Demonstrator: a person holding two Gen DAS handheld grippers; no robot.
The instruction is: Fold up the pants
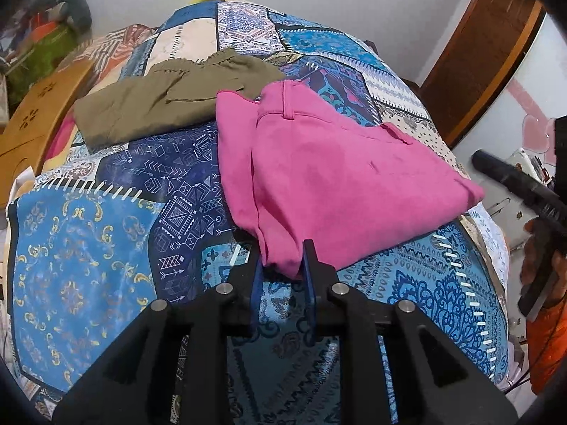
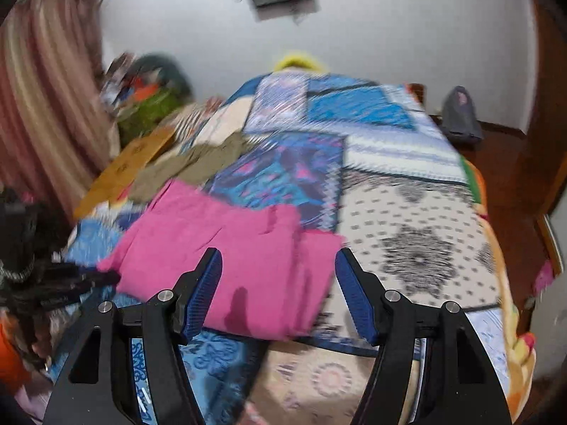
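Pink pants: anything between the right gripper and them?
Nothing visible. The right gripper hangs open just over the near part of the pink pants, with no other thing between. The olive pants lie farther back on the bed. The left gripper grips the pink pants' near corner.

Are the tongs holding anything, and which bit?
The left tongs pinch the near corner of the folded pink cloth pants. The right tongs are open above those pants, holding nothing.
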